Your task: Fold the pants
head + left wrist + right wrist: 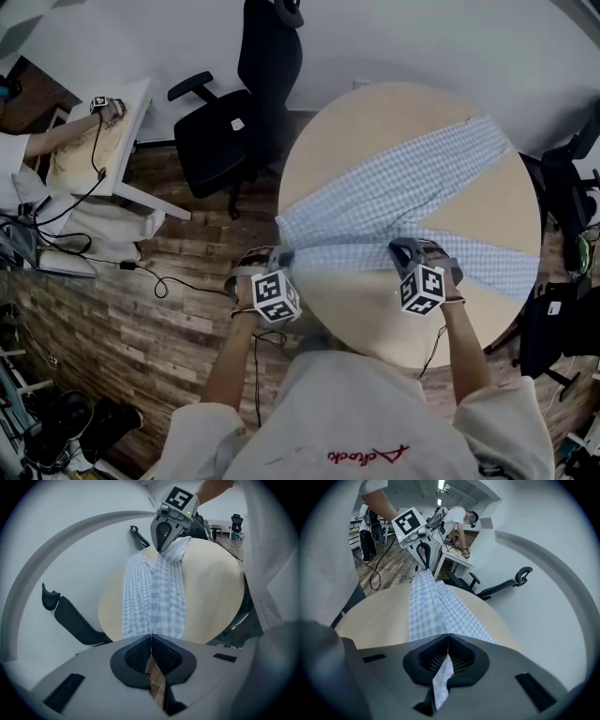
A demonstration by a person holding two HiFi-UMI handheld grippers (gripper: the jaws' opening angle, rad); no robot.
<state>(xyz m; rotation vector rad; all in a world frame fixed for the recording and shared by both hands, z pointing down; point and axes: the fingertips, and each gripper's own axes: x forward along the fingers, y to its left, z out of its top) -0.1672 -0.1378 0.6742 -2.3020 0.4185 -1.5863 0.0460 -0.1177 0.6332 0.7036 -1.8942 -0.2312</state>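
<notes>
Counts: one pair of checked pants (394, 192); two grippers; one round tabletop (375, 314).
Pants, place: spread across the tabletop, centre to right of the head view. The two legs form a V, one running to the upper right, one to the right edge. The waist end sits lower left, stretched between the grippers.
Left gripper (278, 255): jaws together, clamped on the waist edge at the tabletop's left rim.
Right gripper (413, 249): jaws together on waist cloth, a strip poking through behind the pads; over the tabletop, lower centre.
Hands: both forearms reach up from the frame's bottom, grippers tilted down and forward, marker cubes facing up.
</notes>
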